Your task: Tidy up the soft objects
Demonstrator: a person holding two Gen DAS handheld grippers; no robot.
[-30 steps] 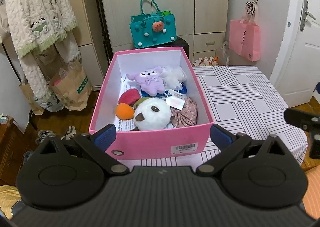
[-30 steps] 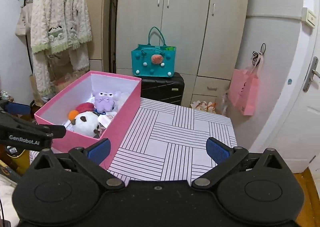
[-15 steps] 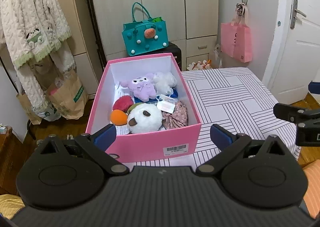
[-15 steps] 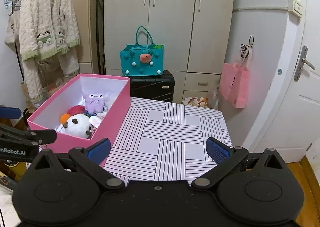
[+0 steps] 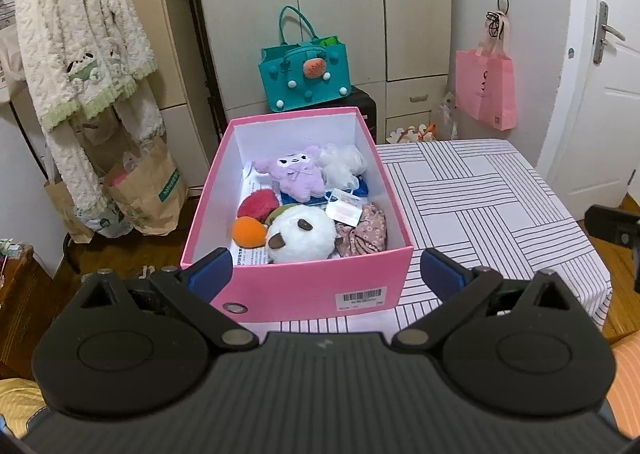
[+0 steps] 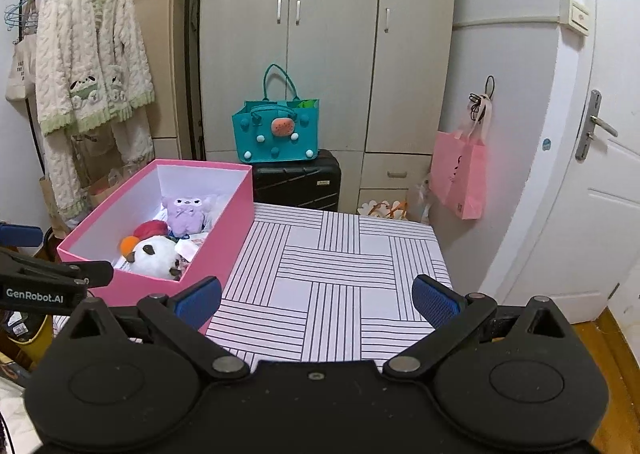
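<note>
We're hovering both grippers short of the box (image 5: 296, 290), which is sitting on the bench's (image 6: 332, 286) left side w/ the toys piled inside. Left gripper (image 5: 326, 268) and right gripper (image 6: 316, 296) are both spread wide, gripping nothing. Imo we're best dropping the left straight down on the panda (image 5: 302, 232), since it's on top & nearest, pinching the fluff, not the tag (image 5: 344, 210).

The white plush (image 5: 301, 233) hides part of the floral cloth (image 5: 366, 232).
</note>
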